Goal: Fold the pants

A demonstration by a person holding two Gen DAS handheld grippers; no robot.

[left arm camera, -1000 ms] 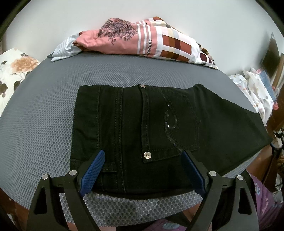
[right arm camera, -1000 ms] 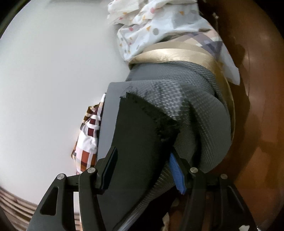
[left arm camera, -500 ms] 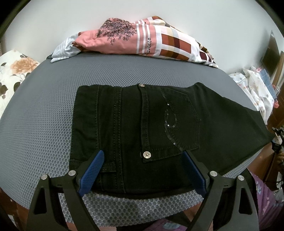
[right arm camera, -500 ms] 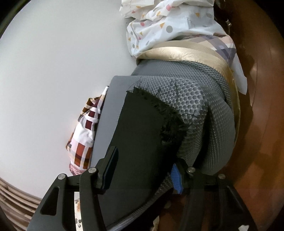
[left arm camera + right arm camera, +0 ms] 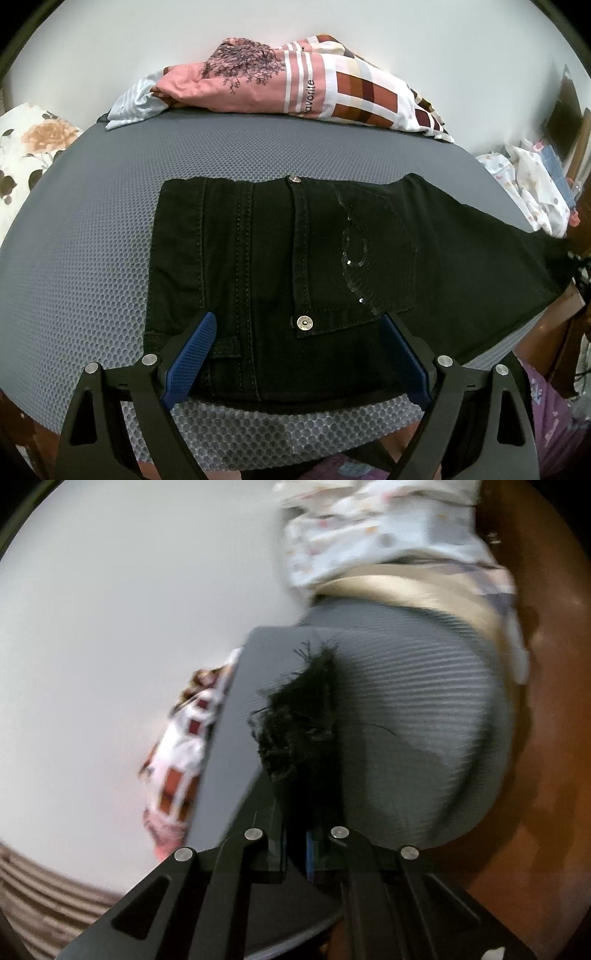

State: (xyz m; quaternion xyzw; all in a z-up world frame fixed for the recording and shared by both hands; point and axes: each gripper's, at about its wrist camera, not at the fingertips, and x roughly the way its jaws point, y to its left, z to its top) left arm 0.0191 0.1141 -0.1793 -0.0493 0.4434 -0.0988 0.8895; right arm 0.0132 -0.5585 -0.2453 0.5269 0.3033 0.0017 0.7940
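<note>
Black pants [image 5: 280,254] lie flat on a grey mesh-covered surface [image 5: 85,258], waist at the left, legs running off to the right. A back pocket with sequins and a metal rivet faces up. My left gripper [image 5: 295,332] is open, its blue pads astride the near edge of the pants by the waist. In the right wrist view, which is blurred, my right gripper [image 5: 295,843] is shut on the frayed hem end of the pants leg [image 5: 299,720], bunched between the fingers at the right end of the surface.
A pile of pink and checked cloth [image 5: 295,92] lies at the far edge against a white wall. A floral pillow [image 5: 29,147] is at the left. Patterned white cloth [image 5: 369,528] and a tan cushion sit beyond the right end. Brown wood floor shows at the right.
My right gripper closed on the hem of the pants leg, which was lying between open fingers before. The right view shifted and blurred. The left gripper stayed still.
</note>
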